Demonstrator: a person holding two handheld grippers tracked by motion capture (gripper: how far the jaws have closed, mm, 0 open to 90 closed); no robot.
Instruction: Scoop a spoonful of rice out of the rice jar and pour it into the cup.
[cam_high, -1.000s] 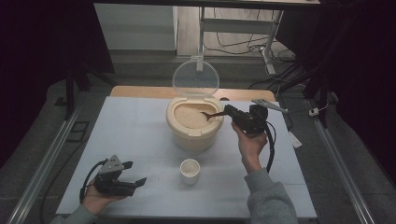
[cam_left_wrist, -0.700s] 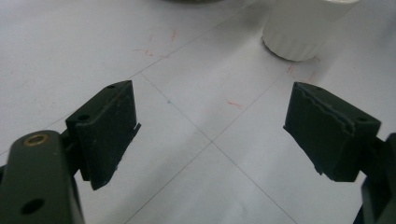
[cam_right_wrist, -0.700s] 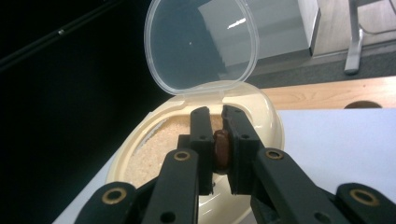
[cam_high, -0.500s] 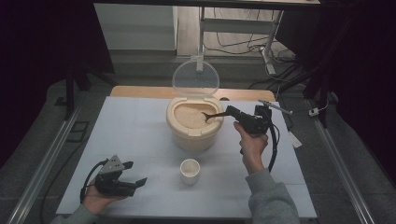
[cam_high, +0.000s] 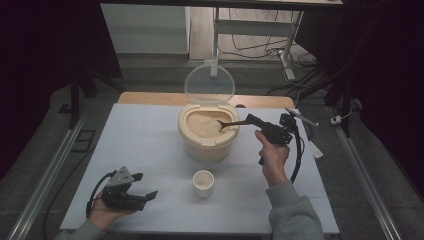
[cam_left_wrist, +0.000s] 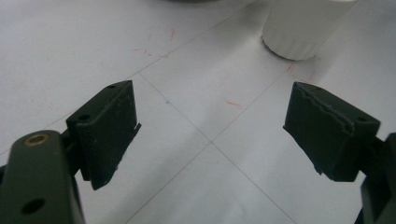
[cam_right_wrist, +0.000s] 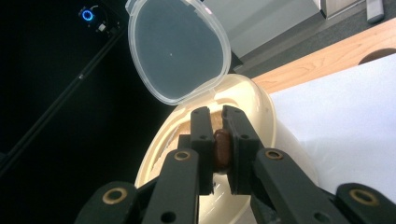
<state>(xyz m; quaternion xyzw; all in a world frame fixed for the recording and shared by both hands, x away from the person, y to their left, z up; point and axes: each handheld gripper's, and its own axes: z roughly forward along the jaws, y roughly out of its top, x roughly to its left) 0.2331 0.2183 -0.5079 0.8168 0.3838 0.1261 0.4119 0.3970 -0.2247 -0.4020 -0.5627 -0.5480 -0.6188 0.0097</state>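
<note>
1. L gripper (cam_high: 150, 194): near-left of table (cam_high: 140, 135), resting in the hand. Jaws wide apart, nothing betw. them; idle.

2. Cup (cam_high: 203, 182): small, white, upright, front-centre, just ahead-right of L gripper in its view (cam_left_wrist: 299, 23). Contents too small to tell.

3. Bin (cam_high: 207, 145): cream tub, centre-back, grain inside, clear lid (cam_high: 210, 82) hinged up.

4. Spoon (cam_high: 231, 123): dark, handle clamped in R jaws (cam_right_wrist: 222, 149), bowl end over/in grain at bin's right side.

5. R gripper (cam_high: 251, 119): right of bin, jaws closed on spoon handle.

Step (est.): scooping grain. Next move calls for: lift spoon level, carry to cup w/o tilt, tip over rim. L gripper may need to steady cup.
</note>
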